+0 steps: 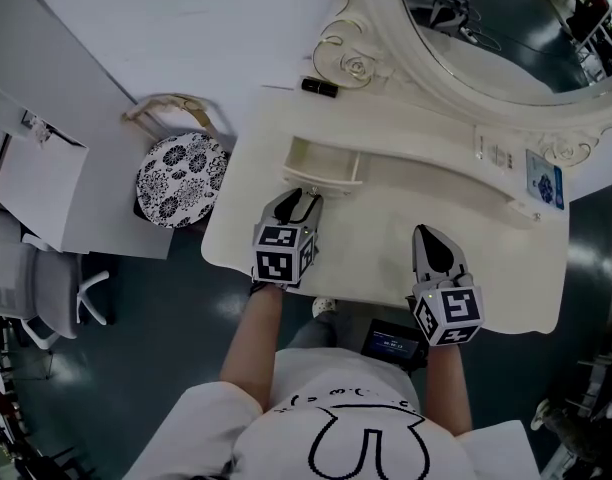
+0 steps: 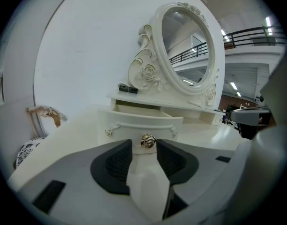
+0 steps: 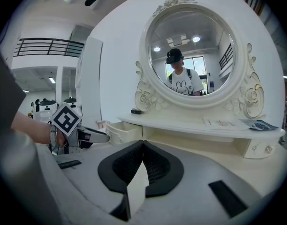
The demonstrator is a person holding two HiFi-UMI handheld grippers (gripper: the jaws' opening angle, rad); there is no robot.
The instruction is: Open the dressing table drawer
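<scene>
The little drawer [image 1: 324,164] is sitting at the left end of the raised shelf of the desk [image 1: 466,238], below the oval mirror [image 1: 486,38], and it is standing partway out with its pale inside showing. I am judging it to be a light thing, a shallow painted box, stiff and smooth. It is probably running on plain guides, so it is asking for a level pull straight toward the person, while a tug to one side is likely to make it bind. The place to take hold is the small gold knob [image 2: 148,141], shaped like a rose, in the middle of the curved cream front just under a moulded garland. It is looking hard, glossy and rounded, so it may be slipping between the pads unless it is pinched behind its widest part. The left gripper [image 2: 145,145] is pointing straight at it, jaws narrowly apart with the knob between their tips and a sliver of gap showing on one side. The right gripper [image 3: 142,142] is hovering over the bare desk top well to the right, its ribbed black jaws closed together on nothing. A small black tube [image 1: 320,87] is lying on the shelf near the mirror's carved scrollwork.
</scene>
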